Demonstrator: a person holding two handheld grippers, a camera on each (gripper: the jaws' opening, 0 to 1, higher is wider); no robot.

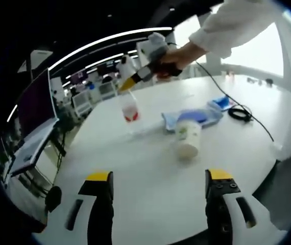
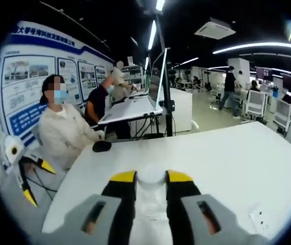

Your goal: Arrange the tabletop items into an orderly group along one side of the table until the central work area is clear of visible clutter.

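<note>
Claw on our right (image 2: 151, 179) clamps the clear bottle's white cap (image 2: 151, 176), lifting the bottle (image 1: 129, 107) above the white counter (image 1: 150, 168). Our left claw (image 1: 159, 179) gapes wide, holding nothing; a paper cup (image 1: 188, 137) lies tipped just ahead, blue cloth (image 1: 196, 115) behind it.

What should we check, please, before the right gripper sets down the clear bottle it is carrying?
1. Grip: right gripper jaws closed on the clear bottle near its top: ok.
2. Bottle lifted off the white table: cannot tell, its base sits low.
3. Left gripper open, holding nothing: ok.
4. White cup standing apart from the bottle: ok.
5. Blue cloth and black cable lying mid-table: not ok.
6. Bare table ahead in the right gripper view: ok.
</note>
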